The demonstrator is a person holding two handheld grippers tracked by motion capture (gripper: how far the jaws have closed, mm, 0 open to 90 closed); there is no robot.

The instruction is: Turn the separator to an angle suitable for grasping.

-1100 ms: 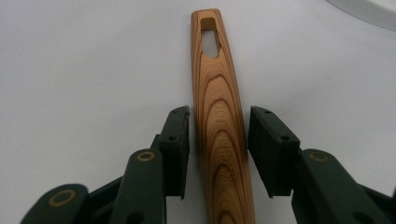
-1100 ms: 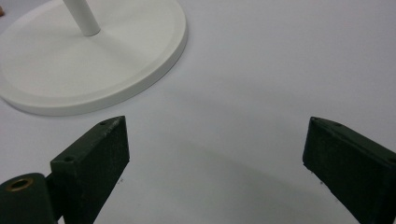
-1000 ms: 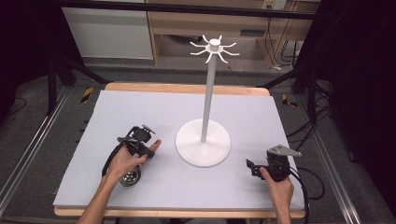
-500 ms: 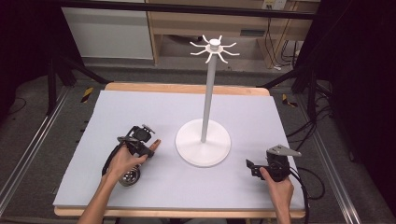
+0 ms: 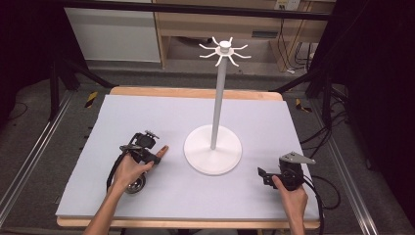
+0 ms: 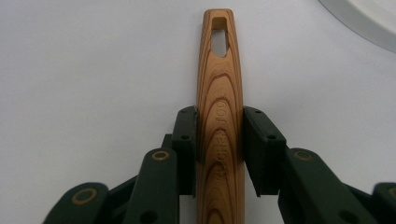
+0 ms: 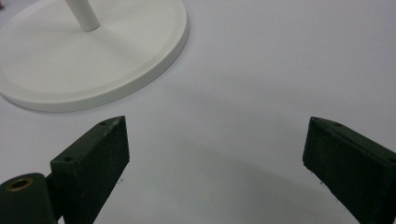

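Left gripper (image 6: 219,154): closed on the wooden handle (image 6: 219,93) — both pads are pressed flat against its sides; the jaws have just been closing onto it.
Right gripper (image 7: 215,158): jaws spread wide, nothing between them, held over bare mat (image 7: 261,70) with the base of the white stand (image 7: 93,60) ahead and to its left.
Handle position: it lies flat on the mat, running straight out ahead of the left gripper's jaws; its slotted tip (image 6: 218,39) is well past the pads.
Utensil head: a round metal part (image 5: 134,185) is seen behind the left gripper, under the hand (image 5: 128,169); its exact form cannot be told.
Material: stiff grained wood, judged light and not fragile — smooth finish, so some slip is possible.
Balance: the metal end is judged heavier, so a tilt toward it is to be expected once lifted.
Hold point: the flat sides at mid-handle, as now gripped, are judged sound.
Hanging feature: the slot is likely meant for a hook (image 5: 240,49) atop the stand.
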